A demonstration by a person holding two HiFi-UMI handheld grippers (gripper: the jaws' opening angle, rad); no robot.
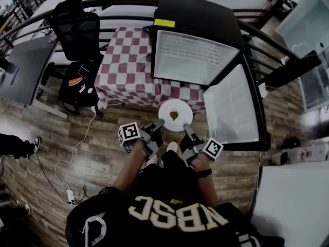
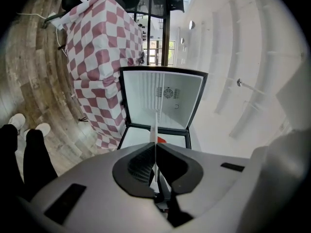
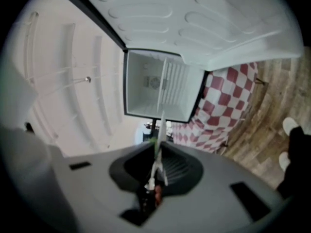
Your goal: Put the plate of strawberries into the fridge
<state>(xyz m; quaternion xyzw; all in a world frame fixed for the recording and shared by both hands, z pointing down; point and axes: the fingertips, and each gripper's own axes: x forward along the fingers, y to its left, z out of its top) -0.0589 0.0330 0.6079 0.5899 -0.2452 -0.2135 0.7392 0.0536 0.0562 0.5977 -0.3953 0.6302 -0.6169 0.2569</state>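
Now left hand-held gripper [image 1: 160,123], right hand-held gripper [image 1: 185,127] clamp plate [image 1: 183,109]; shirt [image 1: 175,225] reads "NBSC".

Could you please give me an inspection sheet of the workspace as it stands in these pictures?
Surface: wood-plank floor; a table under a red-and-white checked cloth stands behind the fridge.
Job's things: white plate with a strawberry on it, held in the air in front of the fridge, whose door stands open.
Clutter: black office chair with small items on its seat.
Grippers: left tongs and right tongs are each shut on the plate's rim, on opposite sides.
Cables: a white cable runs across the floor to a power strip.
Surroundings: a dark railing beyond the table.
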